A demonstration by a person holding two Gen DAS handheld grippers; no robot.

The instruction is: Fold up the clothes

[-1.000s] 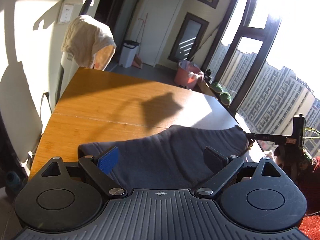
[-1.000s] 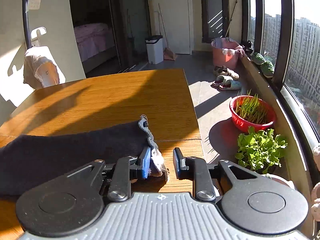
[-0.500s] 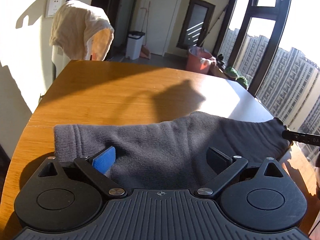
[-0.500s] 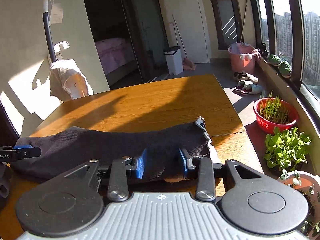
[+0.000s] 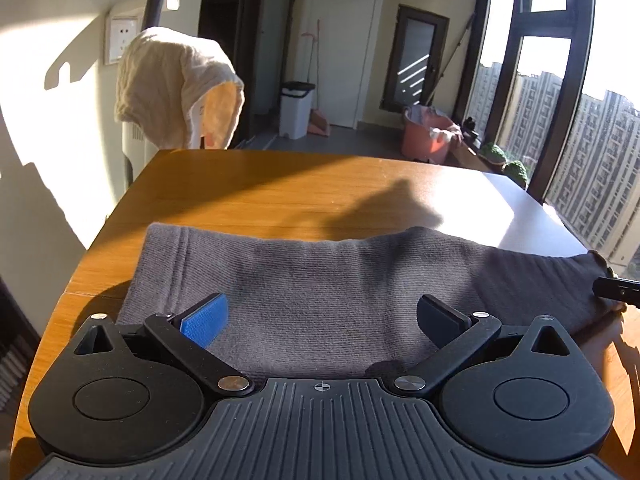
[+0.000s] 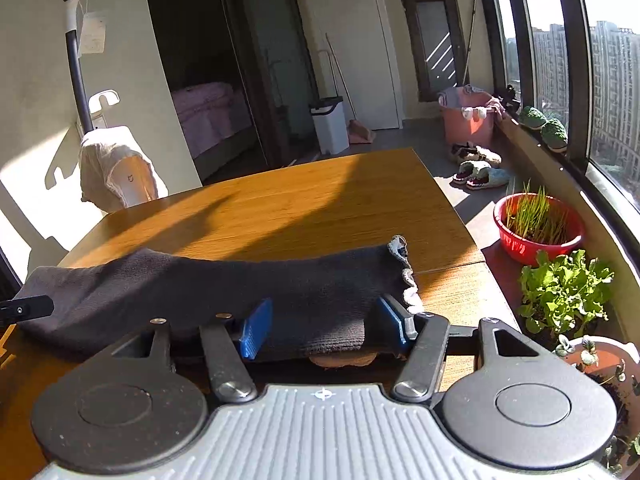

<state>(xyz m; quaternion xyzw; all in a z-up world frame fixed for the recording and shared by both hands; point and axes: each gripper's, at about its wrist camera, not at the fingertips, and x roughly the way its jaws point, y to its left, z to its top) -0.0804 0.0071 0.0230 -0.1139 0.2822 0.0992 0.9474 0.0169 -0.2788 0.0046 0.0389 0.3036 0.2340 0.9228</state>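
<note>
A dark grey knitted garment lies folded in a long band across the wooden table. My left gripper hovers over the band's left part, its jaws opening and spread wide, and the pads press on nothing. In the right wrist view the same garment stretches leftward. My right gripper straddles its near right end, jaws opening, with cloth between the blue pads but no squeeze. A pale hem edge shows at the right end.
A cream cloth hangs over a white appliance past the table's far left corner. Right of the table stand a red bowl of shoots and a leafy pot. A white bin and pink bucket stand beyond.
The right gripper's jaws have spread apart from their grip on the garment's corner. The left jaws widened a little, and the garment has come to lie flat on the table.
</note>
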